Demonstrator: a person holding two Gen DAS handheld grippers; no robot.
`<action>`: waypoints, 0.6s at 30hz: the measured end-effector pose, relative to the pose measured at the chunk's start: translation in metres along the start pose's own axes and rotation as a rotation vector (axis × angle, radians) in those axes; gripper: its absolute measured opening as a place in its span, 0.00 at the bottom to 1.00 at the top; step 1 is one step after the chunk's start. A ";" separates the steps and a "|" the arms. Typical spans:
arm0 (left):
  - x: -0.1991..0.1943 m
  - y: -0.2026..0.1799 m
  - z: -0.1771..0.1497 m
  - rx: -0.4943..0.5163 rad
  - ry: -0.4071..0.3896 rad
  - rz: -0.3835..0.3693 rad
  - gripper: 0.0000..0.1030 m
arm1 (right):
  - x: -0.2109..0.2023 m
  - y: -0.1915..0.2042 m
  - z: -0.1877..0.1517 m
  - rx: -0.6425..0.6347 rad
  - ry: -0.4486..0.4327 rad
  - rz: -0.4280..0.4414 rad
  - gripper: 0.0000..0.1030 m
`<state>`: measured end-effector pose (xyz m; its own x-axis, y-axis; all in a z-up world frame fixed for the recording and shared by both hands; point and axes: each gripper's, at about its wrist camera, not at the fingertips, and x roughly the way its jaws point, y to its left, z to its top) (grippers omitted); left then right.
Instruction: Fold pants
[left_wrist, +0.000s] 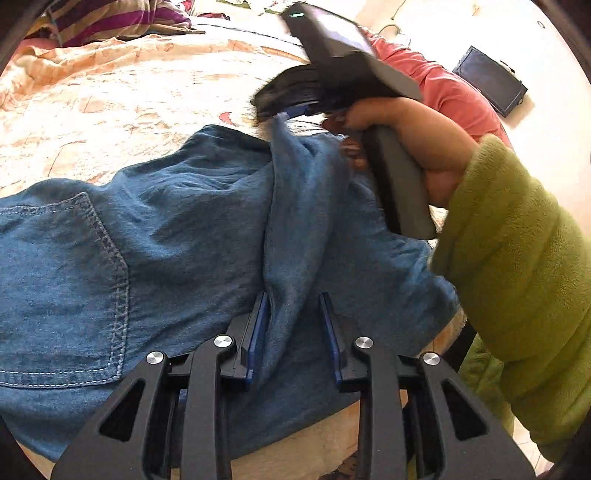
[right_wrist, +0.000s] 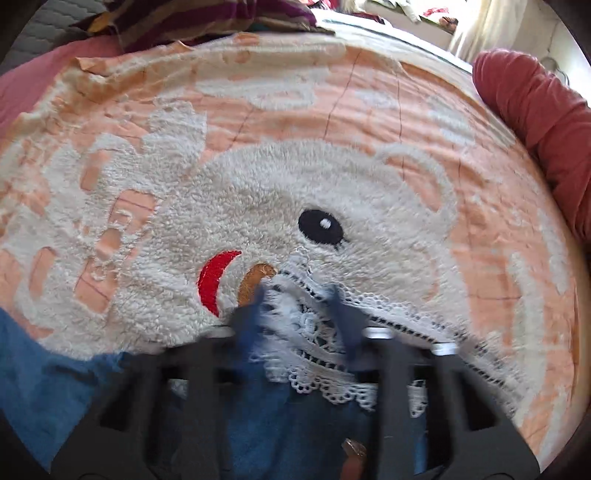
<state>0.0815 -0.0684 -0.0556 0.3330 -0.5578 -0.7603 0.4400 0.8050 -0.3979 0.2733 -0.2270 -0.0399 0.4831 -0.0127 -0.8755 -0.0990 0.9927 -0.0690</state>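
Blue denim pants (left_wrist: 166, 229) lie on a peach and white fleece blanket (left_wrist: 129, 92), with the back pocket (left_wrist: 62, 288) at the left. My left gripper (left_wrist: 295, 325) is shut on a raised fold of the denim at the near edge. That fold runs up as a ridge to my right gripper (left_wrist: 291, 112), held by a hand (left_wrist: 406, 129) in a green sleeve and blurred. In the right wrist view my right gripper (right_wrist: 297, 306) is blurred around a white lace trim (right_wrist: 325, 347) on the pants (right_wrist: 44, 369). The taut ridge suggests it is shut on the cloth.
The blanket (right_wrist: 295, 177) shows an embroidered animal face. A red cushion (right_wrist: 535, 122) lies along the bed's right side. Striped purple bedding (left_wrist: 122, 18) is piled at the far end. A dark flat panel (left_wrist: 491, 81) lies on the floor beyond the bed.
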 end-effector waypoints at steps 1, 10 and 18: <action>-0.002 0.001 0.000 0.001 -0.004 0.006 0.26 | -0.007 -0.006 -0.002 0.013 -0.016 0.024 0.07; -0.024 0.008 0.000 0.037 -0.073 0.065 0.42 | -0.087 -0.076 -0.034 0.165 -0.159 0.142 0.04; -0.030 -0.007 0.004 0.145 -0.124 0.156 0.16 | -0.154 -0.132 -0.101 0.303 -0.258 0.195 0.04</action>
<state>0.0721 -0.0582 -0.0277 0.5026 -0.4565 -0.7342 0.4872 0.8511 -0.1957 0.1242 -0.3680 0.0557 0.6859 0.1707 -0.7074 0.0307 0.9645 0.2625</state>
